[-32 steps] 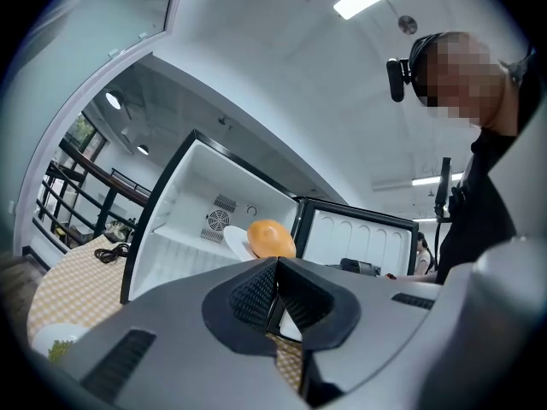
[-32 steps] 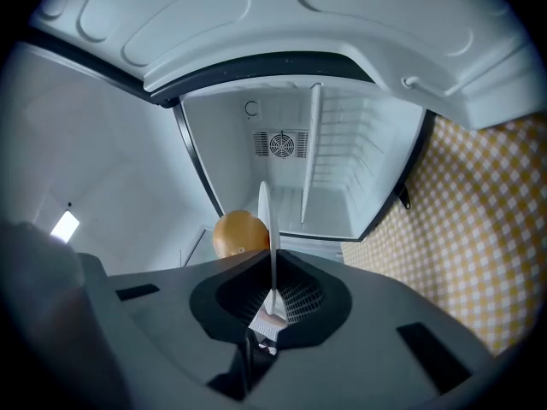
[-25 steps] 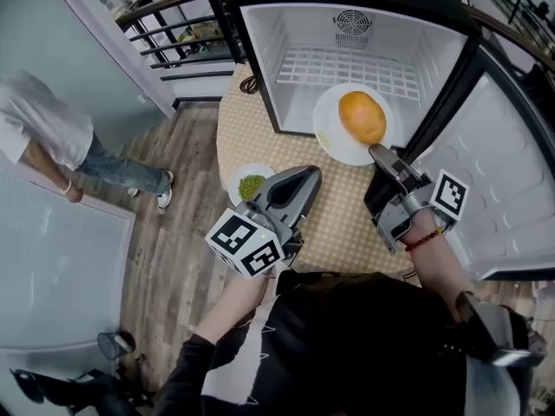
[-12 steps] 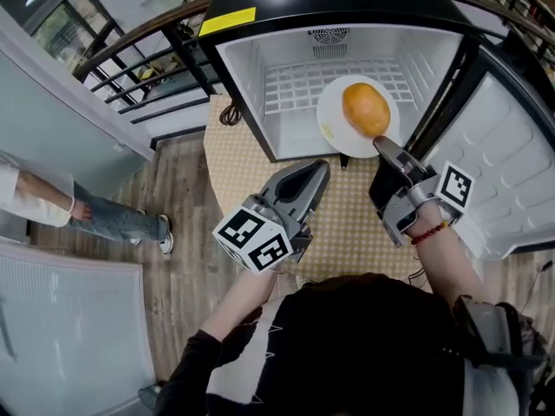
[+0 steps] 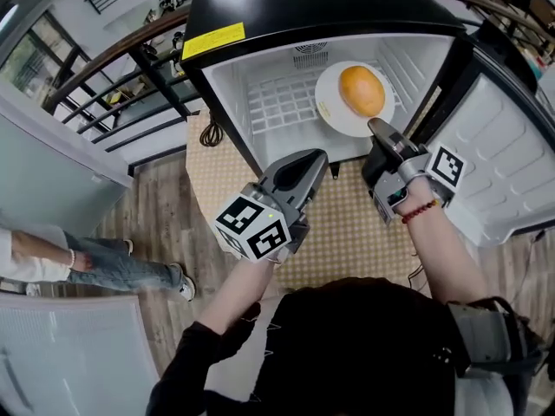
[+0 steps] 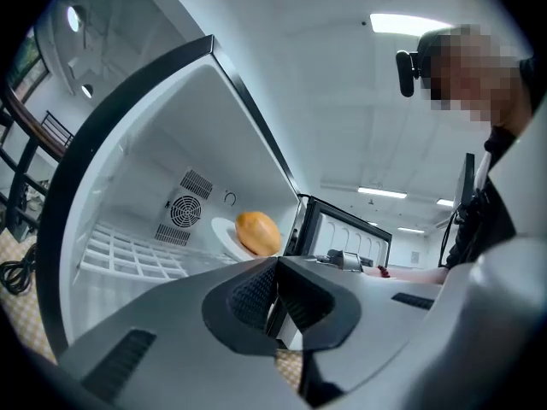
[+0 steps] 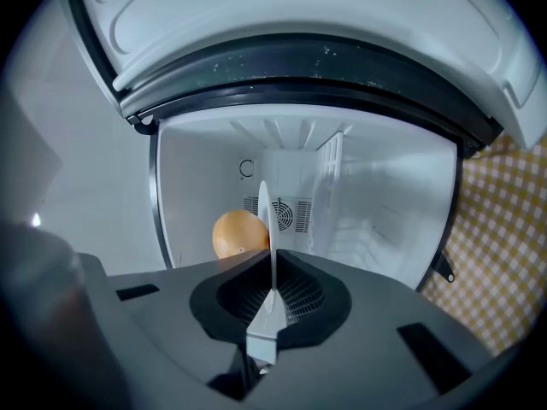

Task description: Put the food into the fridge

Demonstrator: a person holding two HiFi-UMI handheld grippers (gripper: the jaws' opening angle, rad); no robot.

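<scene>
A white plate (image 5: 334,111) carries an orange round food item (image 5: 362,90) and sits inside the mouth of the open black fridge (image 5: 286,7). My right gripper (image 5: 378,130) is shut on the plate's near rim; in the right gripper view the plate (image 7: 265,229) stands edge-on between the pads, with the orange food (image 7: 238,233) to its left. My left gripper (image 5: 316,161) is shut and empty, hovering over the table just outside the fridge. From the left gripper view the food (image 6: 257,232) on the plate shows inside the fridge beyond that gripper (image 6: 275,290).
The fridge has a white wire shelf (image 5: 277,102) and a rear fan vent (image 5: 309,50). Its door (image 5: 503,163) hangs open at the right. The fridge rests on a round table with a checked cloth (image 5: 342,224). A person's legs (image 5: 113,263) are at the left on the wooden floor.
The plate with the orange food has gone deeper into the fridge with my right gripper. The head view has shifted; the small dish of green food has dropped out of sight.
</scene>
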